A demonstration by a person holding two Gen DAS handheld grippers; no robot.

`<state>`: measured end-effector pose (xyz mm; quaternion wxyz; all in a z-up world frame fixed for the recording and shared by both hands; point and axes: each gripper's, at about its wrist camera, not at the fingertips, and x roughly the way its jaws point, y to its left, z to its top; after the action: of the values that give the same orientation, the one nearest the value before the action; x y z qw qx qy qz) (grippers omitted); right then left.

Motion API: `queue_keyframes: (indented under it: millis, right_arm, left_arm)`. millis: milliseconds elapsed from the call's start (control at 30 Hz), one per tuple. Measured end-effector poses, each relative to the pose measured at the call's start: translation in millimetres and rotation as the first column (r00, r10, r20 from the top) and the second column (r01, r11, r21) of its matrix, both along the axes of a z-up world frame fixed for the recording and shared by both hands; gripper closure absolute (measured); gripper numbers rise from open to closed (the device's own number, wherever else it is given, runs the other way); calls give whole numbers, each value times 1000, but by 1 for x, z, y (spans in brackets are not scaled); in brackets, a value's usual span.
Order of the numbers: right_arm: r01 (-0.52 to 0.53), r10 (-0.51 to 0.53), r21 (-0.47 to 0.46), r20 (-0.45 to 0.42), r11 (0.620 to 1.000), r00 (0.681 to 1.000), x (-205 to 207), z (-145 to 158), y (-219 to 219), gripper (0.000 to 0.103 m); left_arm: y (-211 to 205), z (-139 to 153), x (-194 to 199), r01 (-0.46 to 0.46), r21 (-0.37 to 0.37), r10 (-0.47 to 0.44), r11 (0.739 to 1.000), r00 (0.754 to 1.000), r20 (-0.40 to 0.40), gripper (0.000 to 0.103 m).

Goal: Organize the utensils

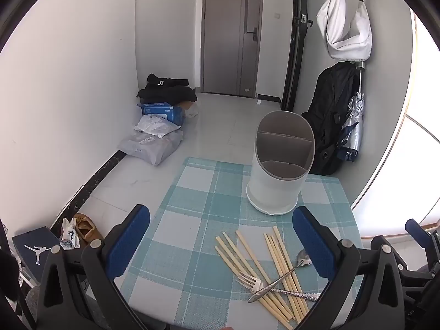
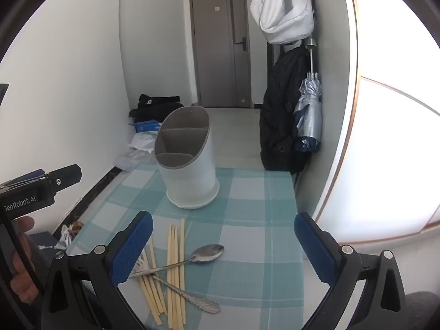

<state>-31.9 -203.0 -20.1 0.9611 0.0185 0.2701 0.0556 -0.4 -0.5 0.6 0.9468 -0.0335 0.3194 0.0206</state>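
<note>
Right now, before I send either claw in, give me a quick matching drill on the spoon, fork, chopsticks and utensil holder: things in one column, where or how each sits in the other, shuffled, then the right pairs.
Things
1. spoon
2. fork
3. chopsticks
4. utensil holder

States
A. upright at the far end of the checked mat, compartments with nothing visible inside
B. loose pale bundle lying flat
C. bowl pointing away from the pile, handle resting across the sticks
D. tines beside the left claw's side of the pile, patterned handle under the other metal handle

Pairs: 1-C, 2-D, 3-B, 4-A
</note>
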Motion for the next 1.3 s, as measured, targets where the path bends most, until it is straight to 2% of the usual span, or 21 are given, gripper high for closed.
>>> queue_keyframes:
  millis: [367,800,1300]
  right_arm:
    - [9,-9,-5,-5,1000,1000,2,6,1,0]
    - [24,-24,-3,0,1000,1000,0,0,-2,0]
    - [7,-7,8,-6,1000,1000,1,-1,-3,0]
  left_arm:
    - [-4,-1,0,-5,-1,5,1000,1000,0,1]
    - [-3,-3,-1,-1,-13,1,1000,1000,-14,1]
    - [-7,-5,0,3,11,-3,1000,1000,-16,1]
